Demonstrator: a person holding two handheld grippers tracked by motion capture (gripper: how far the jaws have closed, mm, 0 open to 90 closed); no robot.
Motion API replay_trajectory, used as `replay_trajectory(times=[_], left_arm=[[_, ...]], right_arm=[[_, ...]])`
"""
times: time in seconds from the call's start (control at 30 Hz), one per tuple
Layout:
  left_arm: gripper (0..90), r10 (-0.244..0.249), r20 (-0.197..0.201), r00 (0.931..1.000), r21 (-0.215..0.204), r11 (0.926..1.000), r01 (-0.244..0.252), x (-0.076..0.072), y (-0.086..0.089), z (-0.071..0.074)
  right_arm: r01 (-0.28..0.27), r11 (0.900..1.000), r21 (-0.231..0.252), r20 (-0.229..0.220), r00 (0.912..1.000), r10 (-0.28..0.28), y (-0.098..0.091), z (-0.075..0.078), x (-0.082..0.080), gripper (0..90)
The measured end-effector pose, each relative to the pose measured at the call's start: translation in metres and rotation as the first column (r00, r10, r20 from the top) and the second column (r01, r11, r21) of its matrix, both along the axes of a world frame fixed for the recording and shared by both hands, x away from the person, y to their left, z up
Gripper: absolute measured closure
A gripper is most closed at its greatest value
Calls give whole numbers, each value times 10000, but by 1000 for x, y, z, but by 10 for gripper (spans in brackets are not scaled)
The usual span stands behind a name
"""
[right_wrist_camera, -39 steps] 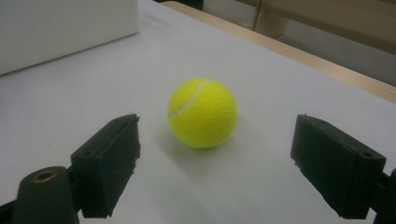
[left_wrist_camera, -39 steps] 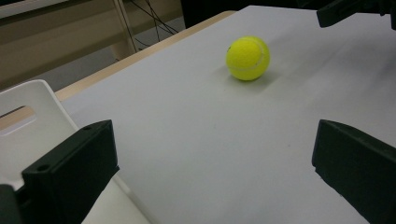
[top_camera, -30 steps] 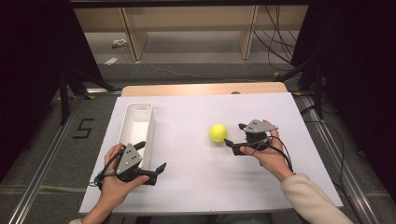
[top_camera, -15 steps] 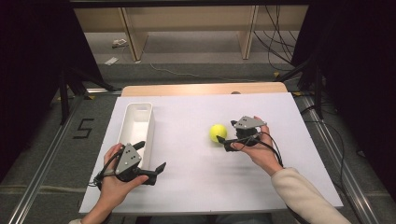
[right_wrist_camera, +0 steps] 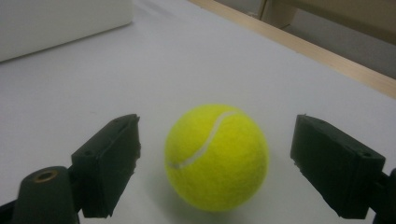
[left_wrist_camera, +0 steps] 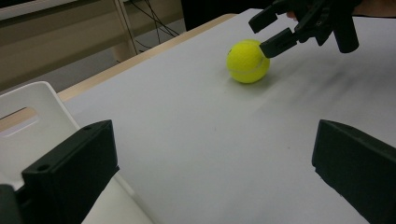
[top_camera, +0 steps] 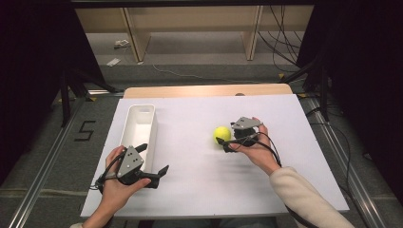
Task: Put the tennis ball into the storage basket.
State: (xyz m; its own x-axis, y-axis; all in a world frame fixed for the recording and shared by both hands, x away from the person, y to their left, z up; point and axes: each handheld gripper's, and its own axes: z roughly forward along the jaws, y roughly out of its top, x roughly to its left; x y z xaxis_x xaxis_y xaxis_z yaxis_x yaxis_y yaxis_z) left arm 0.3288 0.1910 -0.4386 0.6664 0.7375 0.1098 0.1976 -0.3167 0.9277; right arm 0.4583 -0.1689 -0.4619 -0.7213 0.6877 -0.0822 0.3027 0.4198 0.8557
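A: Is any writing showing anywhere?

B: A pale "5" (top_camera: 85,131) is sitting on the dark floor left of the table (top_camera: 199,190). The tennis ball (top_camera: 221,133) is showing its white seam in the right gripper view, but no brand is facing the camera, and from above the ball is too small for me to read any print.

A: Where is the ball lying?

B: It is resting on the white table top, right of centre, well apart from the white bin (top_camera: 139,128) that is standing along the left side.

A: What is the right gripper doing?

B: The right gripper (top_camera: 222,144) is sitting low by the ball with its jaws spread wide, one on each side. In its own view both jaws are standing clear of the felt, so nothing is being pinched. Compared with a second ago it has slid left and closer; back then it was just beside the ball, and now the ball is lying between the jaws.

A: And the left one?

B: The left gripper (top_camera: 153,159) is hovering at the near end of the bin, jaws spread and empty, staying where it was a second ago. The ball and bin are also staying put.
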Motion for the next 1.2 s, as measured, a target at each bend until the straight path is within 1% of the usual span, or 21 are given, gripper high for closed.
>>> replay_trajectory(times=[0.07,0.33,0.5,0.77,0.83,0.93,1.0,1.13,1.2], left_arm=[[0,-3,-4,10000,-19,10000,3,0,0,0],[0,8,9,10000,-22,10000,-8,0,1,1],[0,-2,11,10000,-27,10000,2,0,1,1],[0,15,15,10000,-44,10000,-15,0,1,1],[0,4,13,10000,-47,10000,-4,0,1,1],[0,-4,0,10000,-27,10000,4,0,1,1],[0,6,1,10000,-33,10000,-6,0,1,1],[0,-3,1,10000,-24,10000,3,0,1,1],[0,-1,3,10000,-30,10000,1,0,1,1]], right_arm=[[-80,9999,-99,-19,10000,80,4,-2,2,165],[-62,9997,-237,-206,9998,57,12,-9,8,164],[6,9991,-428,-288,9996,-18,14,-15,13,165],[-35,9977,-671,-415,9991,7,17,-21,17,163],[-52,9968,-798,-411,9992,19,17,-23,17,163],[3,9965,-840,-522,9986,-47,17,-24,17,175],[66,9971,-759,-544,9985,-108,17,-24,18,192],[311,9976,-617,-584,9977,-347,15,-24,18,254],[303,9979,-568,-615,9975,-337,15,-24,19,260]])
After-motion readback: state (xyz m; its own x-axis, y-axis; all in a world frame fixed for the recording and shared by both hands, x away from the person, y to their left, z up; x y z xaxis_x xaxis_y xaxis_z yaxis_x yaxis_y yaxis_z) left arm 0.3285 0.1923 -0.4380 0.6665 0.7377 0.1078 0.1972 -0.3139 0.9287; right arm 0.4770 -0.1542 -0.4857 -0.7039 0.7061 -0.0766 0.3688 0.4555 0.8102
